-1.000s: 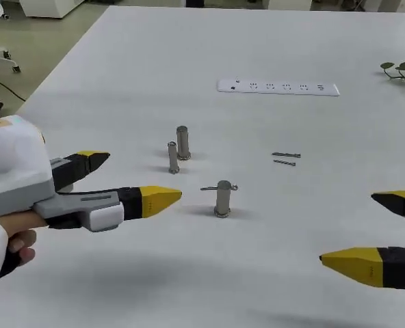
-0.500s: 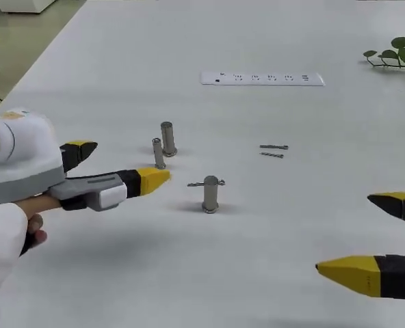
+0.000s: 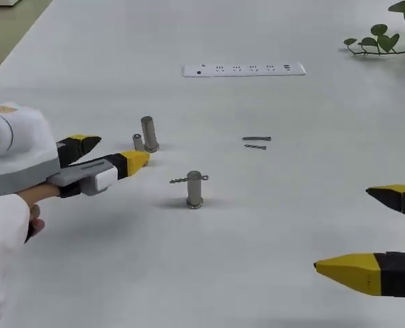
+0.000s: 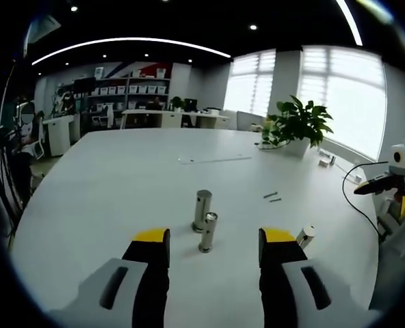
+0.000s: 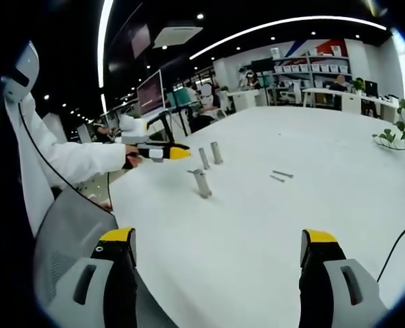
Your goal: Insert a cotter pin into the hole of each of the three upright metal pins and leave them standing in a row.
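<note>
Three upright metal pins stand on the white table (image 3: 271, 225). The nearest pin (image 3: 194, 189) has a cotter pin (image 3: 180, 180) through its top. A tall bare pin (image 3: 148, 133) and a shorter bare pin (image 3: 138, 141) stand behind it. Two loose cotter pins (image 3: 256, 142) lie to the right. My left gripper (image 3: 117, 152) is open, its tips just short of the shorter pin (image 4: 207, 232), which sits ahead between the jaws. The left gripper (image 4: 215, 239) holds nothing. My right gripper (image 3: 353, 229) is open and empty at the near right, far from the pins (image 5: 202, 183).
A white power strip (image 3: 243, 70) lies at the back of the table. A potted plant (image 3: 387, 37) trails over the far right corner. A person's white sleeve (image 5: 66, 160) holds the left gripper (image 5: 165, 152). Office desks and shelves stand beyond the table.
The left gripper has drawn away from the pin with the cotter pin and moved up to the two bare pins. The head camera has shifted. The right gripper has hardly moved.
</note>
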`<state>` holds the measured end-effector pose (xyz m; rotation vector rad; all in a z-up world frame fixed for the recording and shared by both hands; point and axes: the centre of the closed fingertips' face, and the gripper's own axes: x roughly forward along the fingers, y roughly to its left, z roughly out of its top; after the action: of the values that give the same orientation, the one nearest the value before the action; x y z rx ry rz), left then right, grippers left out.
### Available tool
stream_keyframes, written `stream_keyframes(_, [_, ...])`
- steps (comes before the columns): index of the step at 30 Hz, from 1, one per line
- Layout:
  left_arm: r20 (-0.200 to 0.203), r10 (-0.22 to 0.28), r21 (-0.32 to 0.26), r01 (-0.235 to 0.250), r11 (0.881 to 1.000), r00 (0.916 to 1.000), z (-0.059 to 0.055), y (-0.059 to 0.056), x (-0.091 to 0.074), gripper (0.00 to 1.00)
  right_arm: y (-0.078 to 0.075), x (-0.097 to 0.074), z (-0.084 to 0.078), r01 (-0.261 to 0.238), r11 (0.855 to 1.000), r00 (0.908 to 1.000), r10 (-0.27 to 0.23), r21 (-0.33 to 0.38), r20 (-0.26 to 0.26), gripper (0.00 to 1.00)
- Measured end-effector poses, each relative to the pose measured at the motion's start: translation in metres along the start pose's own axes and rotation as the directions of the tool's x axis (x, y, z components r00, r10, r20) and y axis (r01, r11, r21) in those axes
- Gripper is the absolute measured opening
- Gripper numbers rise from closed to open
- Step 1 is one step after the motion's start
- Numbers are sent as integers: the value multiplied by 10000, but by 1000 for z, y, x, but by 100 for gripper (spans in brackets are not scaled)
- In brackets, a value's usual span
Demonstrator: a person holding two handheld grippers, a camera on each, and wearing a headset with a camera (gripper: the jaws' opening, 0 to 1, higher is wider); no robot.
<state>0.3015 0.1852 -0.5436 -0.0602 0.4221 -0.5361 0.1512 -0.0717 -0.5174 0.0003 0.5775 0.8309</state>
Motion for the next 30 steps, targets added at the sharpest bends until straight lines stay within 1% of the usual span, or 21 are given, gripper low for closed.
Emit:
stream_keyframes(1, [-184, -135, -64, 133, 9999, 9997, -3, -1, 3, 48, 0, 0, 0, 15, 10000, 10000, -15, 21, 19, 98])
stream_keyframes(2, [-209, -141, -39, 140, 9999, 9997, -4, -2, 4, 47, 1, -1, 0, 25, 10000, 10000, -25, 24, 36, 98])
stream_keyframes(3, [-301, -154, 124, 158, 9998, 9994, -5, -1, 6, 46, 2, -1, 0, 17, 10000, 10000, -17, 20, 29, 98])
stream_keyframes(5, [-421, -168, 171, 176, 9997, 9990, -6, -2, 10, 42, 4, -1, -1, -66, 10000, 10000, 66, 21, 7, 97])
stream_keyframes(9, [-414, -60, 145, 66, 9999, 9991, -5, 0, 15, 36, 6, -1, -2, -104, 9999, 9999, 105, 24, -34, 97])
stream_keyframes(11, [-408, -156, -25, 155, 9999, 9990, -6, 0, 18, 34, 6, -2, -2, -78, 10000, 10000, 78, -1, -45, 97])
stream_keyframes(13, [-424, -134, -25, 133, 9999, 9990, -7, 1, 20, 32, 5, -3, -1, -54, 10000, 10000, 54, 45, -16, 97])
stream_keyframes(16, [-399, -75, -26, 74, 10000, 9992, -6, 2, 23, 29, 7, -5, 2, -173, 9996, 9997, 169, 222, 180, 97])
stream_keyframes(17, [-375, -66, -115, 62, 9999, 9993, -6, 2, 25, 29, 6, -6, 4, -146, 9996, 9996, 140, 242, 240, 97])
stream_keyframes(20, [-366, -73, -99, 70, 9999, 9993, -6, 2, 28, 25, 5, -6, 6, -96, 9997, 9995, 88, 239, 318, 97])
stream_keyframes(22, [-447, -64, -33, 63, 10000, 9990, -8, 1, 32, 23, 3, -6, 4, -71, 9994, 9994, 59, 336, 354, 97])
stream_keyframes(25, [-547, 26, -129, -33, 9999, 9985, -10, 3, 35, 23, 2, -6, -1, -18, 9989, 9997, 5, 475, 259, 97])
stream_keyframes(26, [-551, 44, -112, -50, 9999, 9985, -10, 3, 35, 22, 3, -7, -2, 3, 9988, 9997, -15, 490, 237, 97])
stream_keyframes(29, [-680, 93, 252, -76, 9997, 9976, -11, 3, 37, 17, 3, -8, -3, 21, 9985, 9997, -34, 550, 251, 96])
stream_keyframes(30, [-661, 80, 255, -63, 9997, 9978, -10, 3, 37, 17, 4, -8, -3, 24, 9984, 9997, -39, 559, 259, 96])
